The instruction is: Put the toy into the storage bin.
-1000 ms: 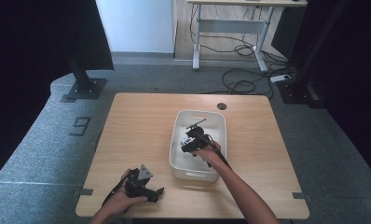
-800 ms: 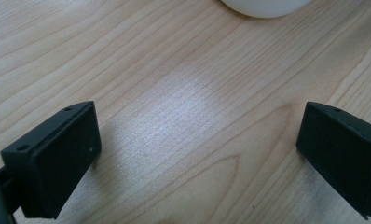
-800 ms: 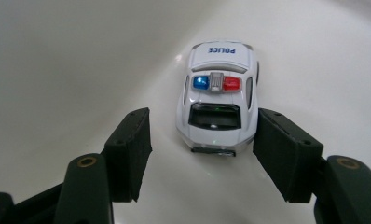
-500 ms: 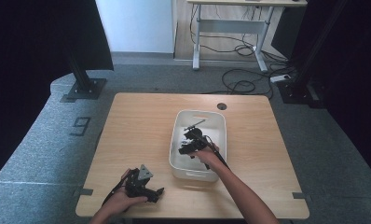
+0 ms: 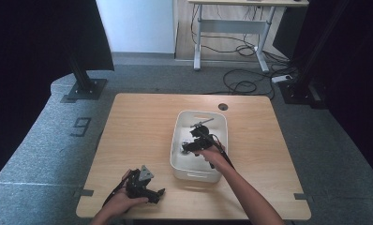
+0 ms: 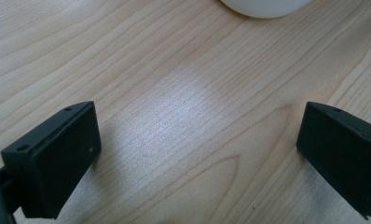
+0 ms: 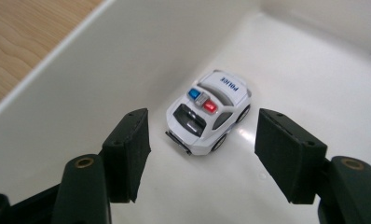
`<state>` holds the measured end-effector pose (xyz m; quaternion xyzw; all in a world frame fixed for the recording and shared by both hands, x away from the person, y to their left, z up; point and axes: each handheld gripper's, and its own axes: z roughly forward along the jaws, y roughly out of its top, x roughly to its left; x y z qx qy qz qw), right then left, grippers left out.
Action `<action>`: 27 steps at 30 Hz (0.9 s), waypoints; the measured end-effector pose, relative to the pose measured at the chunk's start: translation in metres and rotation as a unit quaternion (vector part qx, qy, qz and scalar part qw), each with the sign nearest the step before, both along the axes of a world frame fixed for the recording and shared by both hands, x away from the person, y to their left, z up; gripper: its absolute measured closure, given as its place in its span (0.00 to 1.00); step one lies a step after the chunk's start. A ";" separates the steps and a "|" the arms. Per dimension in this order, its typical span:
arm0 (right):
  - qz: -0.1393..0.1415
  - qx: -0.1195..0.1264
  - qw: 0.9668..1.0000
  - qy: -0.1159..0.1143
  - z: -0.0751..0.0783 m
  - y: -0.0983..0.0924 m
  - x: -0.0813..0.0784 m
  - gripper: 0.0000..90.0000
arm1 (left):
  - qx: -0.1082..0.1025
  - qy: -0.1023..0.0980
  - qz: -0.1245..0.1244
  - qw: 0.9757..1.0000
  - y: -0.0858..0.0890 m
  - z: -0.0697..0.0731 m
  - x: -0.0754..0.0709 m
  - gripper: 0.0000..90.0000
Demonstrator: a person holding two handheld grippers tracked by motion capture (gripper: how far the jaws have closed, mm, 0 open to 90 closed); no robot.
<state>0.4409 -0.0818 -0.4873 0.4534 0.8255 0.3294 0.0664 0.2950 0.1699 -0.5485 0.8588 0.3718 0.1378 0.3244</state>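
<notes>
A white toy police car (image 7: 209, 109) with a blue and red roof light lies on the floor of the white bin (image 5: 201, 117) near the table's middle. My right gripper (image 5: 194, 143) reaches down into the bin. In the right gripper view its jaws (image 7: 204, 126) stand open on either side of the car's rear and do not touch it; they have just been opening. My left gripper (image 5: 145, 185) rests open on the wooden table (image 5: 142, 131) near the front edge, with bare wood between its jaws (image 6: 197, 144).
A thin grey object (image 5: 201, 123) lies at the far end of the bin. The bin's white wall (image 7: 104, 56) rises close to the left of the right gripper. A round hole (image 5: 223, 107) marks the table's far side.
The right gripper has shifted very slightly toward the near side inside the bin. The left hand has stayed where it was.
</notes>
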 end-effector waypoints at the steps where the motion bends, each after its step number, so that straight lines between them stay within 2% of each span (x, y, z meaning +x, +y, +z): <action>1: -0.001 0.002 1.000 -0.006 0.003 -0.002 -0.002 0.39 | 0.000 0.000 0.000 1.000 0.000 0.000 0.000 0.00; 5: -0.003 0.009 0.999 -0.032 0.014 -0.010 -0.009 0.39 | 0.000 0.000 0.000 1.000 0.000 0.000 0.000 0.00; 10: -0.006 0.017 0.998 -0.053 0.023 -0.023 -0.017 0.39 | 0.001 0.000 0.001 1.000 0.000 0.000 0.000 0.00; 27: -0.029 0.048 0.993 -0.100 0.039 -0.082 -0.042 0.40 | 0.001 0.000 0.001 1.000 0.000 0.000 0.000 0.00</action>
